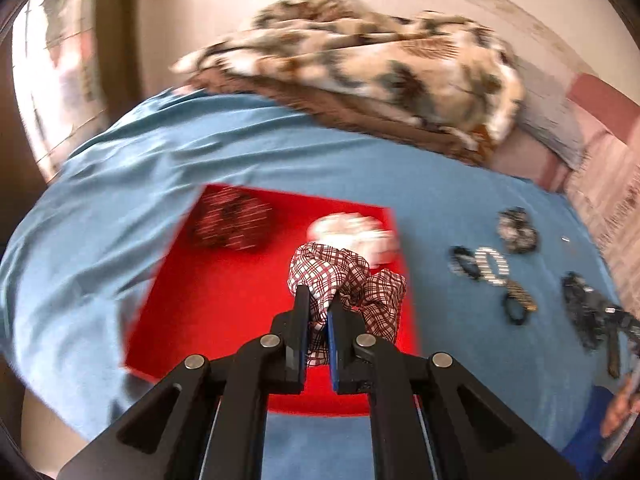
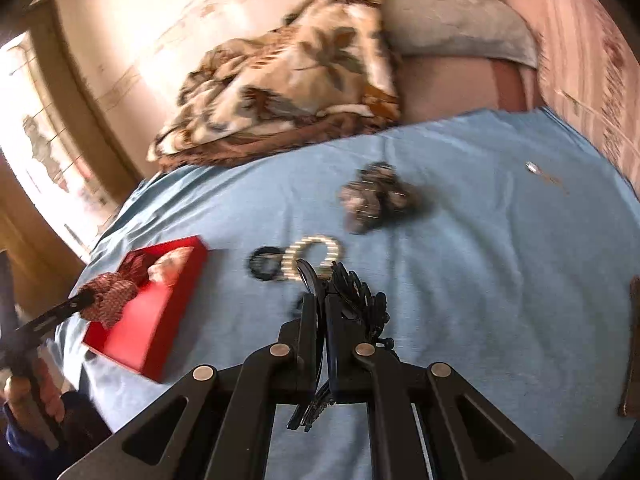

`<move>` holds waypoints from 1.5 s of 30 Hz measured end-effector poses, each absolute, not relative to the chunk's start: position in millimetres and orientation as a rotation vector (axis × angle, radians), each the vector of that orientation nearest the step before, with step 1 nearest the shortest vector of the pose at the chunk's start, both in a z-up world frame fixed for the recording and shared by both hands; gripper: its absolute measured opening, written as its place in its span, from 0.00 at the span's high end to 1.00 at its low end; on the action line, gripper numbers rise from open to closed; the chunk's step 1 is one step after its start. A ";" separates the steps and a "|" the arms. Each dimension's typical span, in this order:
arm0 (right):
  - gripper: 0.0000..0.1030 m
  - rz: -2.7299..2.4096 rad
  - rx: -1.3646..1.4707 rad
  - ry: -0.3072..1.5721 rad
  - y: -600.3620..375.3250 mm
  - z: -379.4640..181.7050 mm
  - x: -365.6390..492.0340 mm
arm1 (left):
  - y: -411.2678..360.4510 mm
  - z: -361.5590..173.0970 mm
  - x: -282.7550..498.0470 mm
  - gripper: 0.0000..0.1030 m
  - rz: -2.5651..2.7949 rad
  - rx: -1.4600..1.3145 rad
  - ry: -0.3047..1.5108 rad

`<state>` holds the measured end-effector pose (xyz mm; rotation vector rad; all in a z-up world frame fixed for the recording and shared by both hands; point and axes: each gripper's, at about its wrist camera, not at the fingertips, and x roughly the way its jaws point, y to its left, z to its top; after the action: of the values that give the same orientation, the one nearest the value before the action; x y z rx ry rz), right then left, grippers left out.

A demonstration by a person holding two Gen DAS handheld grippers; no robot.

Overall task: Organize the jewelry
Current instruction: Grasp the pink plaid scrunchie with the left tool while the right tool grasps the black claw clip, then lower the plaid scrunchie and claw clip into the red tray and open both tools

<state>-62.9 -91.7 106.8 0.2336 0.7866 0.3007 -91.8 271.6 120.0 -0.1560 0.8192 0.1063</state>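
The left gripper (image 1: 319,300) is clenching a checked scrunchie (image 1: 348,284) of red and white cloth, which is bunching up between and above its two fingers. It is hanging over a red box (image 1: 224,320). Inside the box, a dark striped scrunchie (image 1: 232,220) is lying near the far left corner, and a white scrunchie (image 1: 352,236) is lying just behind the held one.

The right gripper (image 2: 319,304) is grasping a black hair clip (image 2: 356,300); part of the clip is sticking up beside the right finger, and part is hanging down under the jaws. Just beyond these fingers a silver bracelet (image 2: 316,252) and a black hair tie (image 2: 264,266) are lying side by side on the blue sheet (image 2: 480,280). Farther away, a grey patterned scrunchie (image 2: 380,198) is resting, and one small shiny thing (image 2: 532,167), too blurred to name, is lying near the right edge. A flowered blanket (image 2: 288,80) is lying heaped behind the sheet. In the right view, a hand (image 2: 32,396) is holding the left gripper's handle.
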 end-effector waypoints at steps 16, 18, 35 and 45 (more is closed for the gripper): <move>0.95 0.622 -0.014 0.853 132.2 103.0 -54.9 | 358.1 69.8 -101.0 0.93 0.356 -0.183 0.845; 0.95 0.623 -0.050 0.865 151.9 93.7 -50.1 | 363.8 66.4 -101.5 0.93 0.350 -0.205 0.845; 0.95 0.566 -0.072 0.957 172.1 49.9 -31.9 | 368.9 64.4 -98.2 0.77 0.294 -0.268 0.812; 0.58 0.573 -0.064 0.921 164.7 61.3 -44.6 | 354.1 77.1 -106.3 0.27 0.276 -0.230 0.706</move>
<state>-44.6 164.7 61.3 -0.0636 0.9213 0.5733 -106.3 354.1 77.1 -0.2296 0.7060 0.2758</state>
